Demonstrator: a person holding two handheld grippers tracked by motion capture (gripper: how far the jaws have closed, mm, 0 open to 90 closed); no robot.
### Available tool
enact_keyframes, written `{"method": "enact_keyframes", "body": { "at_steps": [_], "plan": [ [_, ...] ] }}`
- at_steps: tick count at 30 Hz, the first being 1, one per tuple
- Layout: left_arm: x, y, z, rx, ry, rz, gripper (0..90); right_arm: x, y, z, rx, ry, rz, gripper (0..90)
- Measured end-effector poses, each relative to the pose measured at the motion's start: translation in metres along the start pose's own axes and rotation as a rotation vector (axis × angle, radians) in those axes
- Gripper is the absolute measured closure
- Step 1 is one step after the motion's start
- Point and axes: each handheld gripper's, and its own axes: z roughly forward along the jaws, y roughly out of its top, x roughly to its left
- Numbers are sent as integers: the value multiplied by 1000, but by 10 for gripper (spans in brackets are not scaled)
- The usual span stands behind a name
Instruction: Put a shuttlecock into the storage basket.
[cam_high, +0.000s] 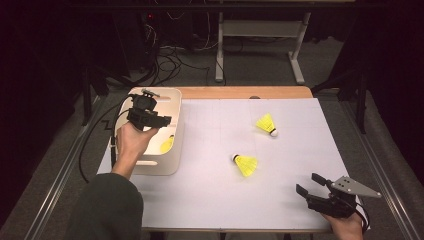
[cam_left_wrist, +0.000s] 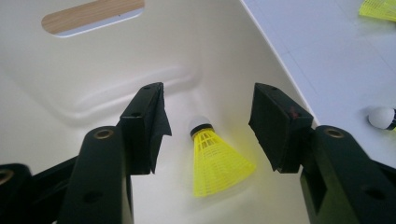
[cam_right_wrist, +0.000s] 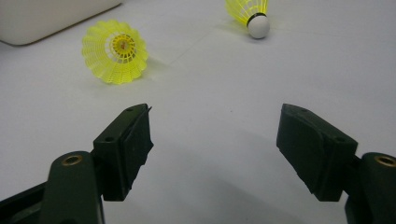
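A: Yellow birdie in the bin! The left gripper view shows it lying on the bin floor, white tip pointing away. The left gripper hangs over it, jaws wide apart, not touching it.

B: From the high view I just see a bit of yellow past the bin wall, by the hand.

A: The right gripper is wide apart too, holding nothing, low over the white table.

B: Two more birdies lie there. The near birdie shows its open skirt in the right gripper view. The far birdie lies well apart from it. Nothing sits between them and the right gripper.
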Motion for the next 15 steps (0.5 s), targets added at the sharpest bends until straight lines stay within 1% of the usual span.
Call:
{"method": "enact_keyframes", "body": {
  "at_steps": [4, 15],
  "plan": [
    [-3, 0, -2, -14, -11, 1, 435, 0, 0, 0, -1, 1, 0, 269],
    [-12, 0, -7, -51, -28, 16, 413, 0, 0, 0, -1, 1, 0, 269]
  ]
}}
